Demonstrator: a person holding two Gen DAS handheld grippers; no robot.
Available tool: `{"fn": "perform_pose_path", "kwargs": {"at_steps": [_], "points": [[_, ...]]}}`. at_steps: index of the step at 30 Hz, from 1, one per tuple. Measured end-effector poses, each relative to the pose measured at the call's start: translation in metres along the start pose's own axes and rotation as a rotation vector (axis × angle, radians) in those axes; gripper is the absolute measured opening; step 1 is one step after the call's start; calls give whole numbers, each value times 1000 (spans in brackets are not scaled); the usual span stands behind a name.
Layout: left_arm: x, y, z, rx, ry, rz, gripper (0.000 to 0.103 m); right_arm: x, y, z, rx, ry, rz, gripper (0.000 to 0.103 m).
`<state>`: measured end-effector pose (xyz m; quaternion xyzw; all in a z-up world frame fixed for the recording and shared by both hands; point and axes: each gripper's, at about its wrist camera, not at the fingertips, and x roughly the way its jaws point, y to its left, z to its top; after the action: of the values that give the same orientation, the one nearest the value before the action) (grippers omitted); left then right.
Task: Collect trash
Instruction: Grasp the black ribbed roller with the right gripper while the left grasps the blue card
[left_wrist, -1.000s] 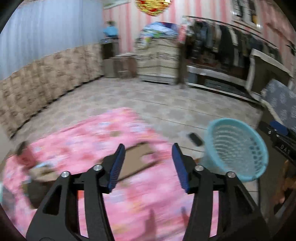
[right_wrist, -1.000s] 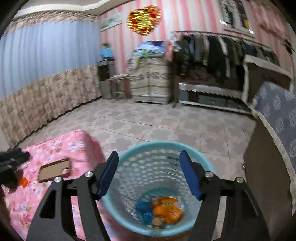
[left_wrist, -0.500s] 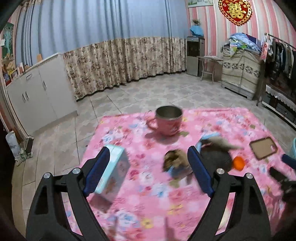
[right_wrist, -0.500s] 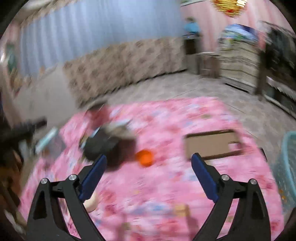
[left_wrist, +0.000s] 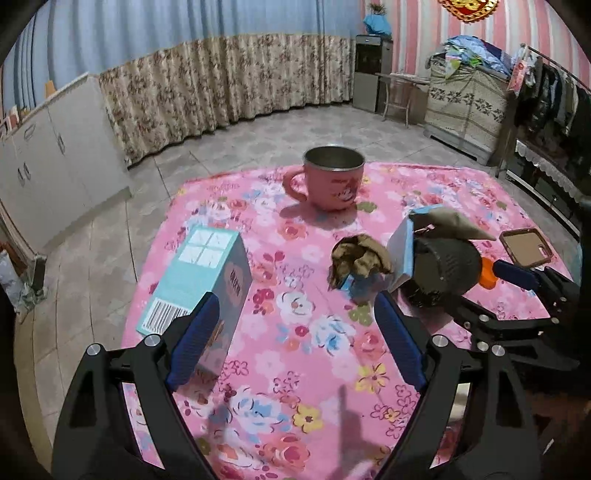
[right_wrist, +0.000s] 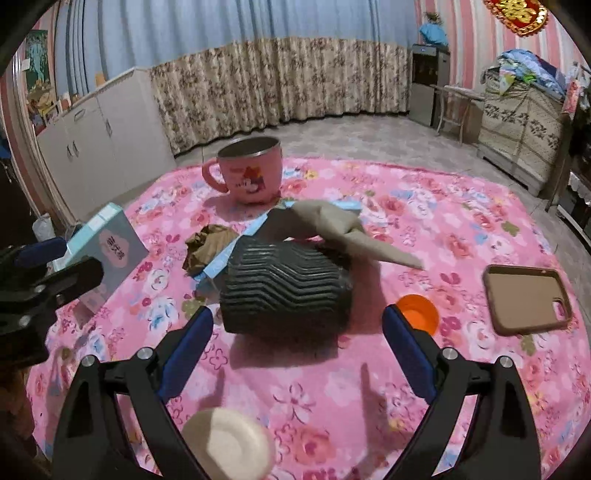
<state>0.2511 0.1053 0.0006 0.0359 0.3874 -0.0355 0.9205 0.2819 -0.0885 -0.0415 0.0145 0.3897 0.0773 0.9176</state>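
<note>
On the pink floral table (left_wrist: 317, 354) (right_wrist: 424, 221) lie a crumpled brown paper wad (left_wrist: 360, 258) (right_wrist: 207, 245), a black ribbed paper cup on its side (right_wrist: 284, 291) (left_wrist: 443, 269), a beige paper scrap (right_wrist: 343, 229), an orange cap (right_wrist: 417, 314) and a teal carton (left_wrist: 207, 280) (right_wrist: 107, 243). My left gripper (left_wrist: 295, 347) is open, hovering above the cloth with the carton beside its left finger. My right gripper (right_wrist: 297, 350) is open just short of the black cup, with nothing between its fingers.
A pink mug (left_wrist: 332, 177) (right_wrist: 247, 173) stands at the table's far side. A brown phone case (right_wrist: 524, 299) lies at the right. A round beige lid (right_wrist: 229, 443) sits at the near edge. White cabinets (left_wrist: 55, 155) and a curtain line the room behind.
Both grippers swung left from the blue basket to the table and opened wider. The cup, the paper wad and the carton came into view in front of them.
</note>
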Motion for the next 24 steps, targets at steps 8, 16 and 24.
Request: {"fn": "perform_pose_path", "kwargs": {"at_steps": [8, 16, 24], "points": [[5, 6, -1, -49, 6, -29, 83, 5, -10, 5, 43, 36, 77, 72], [7, -28, 5, -5, 2, -93, 83, -64, -36, 14, 18, -58, 101, 72], [28, -87, 1, 147, 59, -97, 82, -127, -117, 23, 108, -231, 7, 72]]}}
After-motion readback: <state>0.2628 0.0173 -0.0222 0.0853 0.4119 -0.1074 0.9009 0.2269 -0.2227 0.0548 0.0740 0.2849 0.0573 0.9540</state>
